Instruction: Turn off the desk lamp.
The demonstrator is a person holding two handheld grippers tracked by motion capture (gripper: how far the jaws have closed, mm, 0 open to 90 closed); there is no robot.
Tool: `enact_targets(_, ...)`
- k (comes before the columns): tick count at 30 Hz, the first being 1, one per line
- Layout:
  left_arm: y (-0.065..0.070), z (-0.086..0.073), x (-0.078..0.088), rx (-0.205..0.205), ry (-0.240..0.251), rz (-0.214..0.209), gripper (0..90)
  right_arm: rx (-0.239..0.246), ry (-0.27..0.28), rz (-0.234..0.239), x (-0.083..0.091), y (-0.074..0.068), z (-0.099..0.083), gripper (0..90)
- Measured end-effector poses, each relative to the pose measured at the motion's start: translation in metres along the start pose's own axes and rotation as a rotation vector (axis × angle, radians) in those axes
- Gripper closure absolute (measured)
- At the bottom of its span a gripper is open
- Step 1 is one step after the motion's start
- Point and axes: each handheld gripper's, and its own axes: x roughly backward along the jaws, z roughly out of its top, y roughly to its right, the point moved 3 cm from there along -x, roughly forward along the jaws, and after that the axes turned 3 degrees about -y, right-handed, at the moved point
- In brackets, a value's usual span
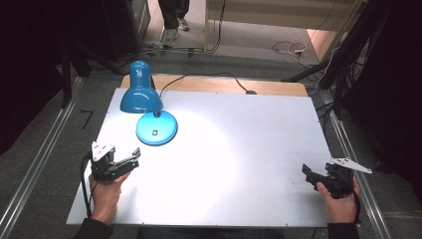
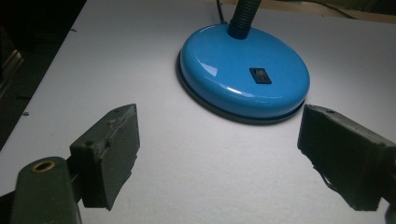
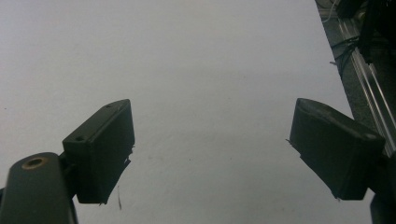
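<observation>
blue lamp (image 1: 149, 107) near left hand-held gripper (image 1: 130, 160)

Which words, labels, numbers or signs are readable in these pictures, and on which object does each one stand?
No readable text anywhere.
Black rocker switch on the blue lamp base: carries a faint mark, too small and blurred to read.
Lamp shade, white table and both grippers: no label or number visible.

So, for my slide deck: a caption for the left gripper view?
Open left tongs aimed at blue lamp base, its black switch facing up.
</observation>
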Motion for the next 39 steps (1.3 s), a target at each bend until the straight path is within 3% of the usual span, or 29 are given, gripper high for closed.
enact_targets(22,0.008,0.008,-0.011,0.012,-0.004,-0.021,17.4,-0.002,0.006,0.000,0.001,0.001,0.001,12.9)
enact_targets(39,0.015,0.011,-0.020,0.000,-0.005,-0.019,19.7,-0.004,0.007,-0.002,0.001,0.001,0.001,12.9)
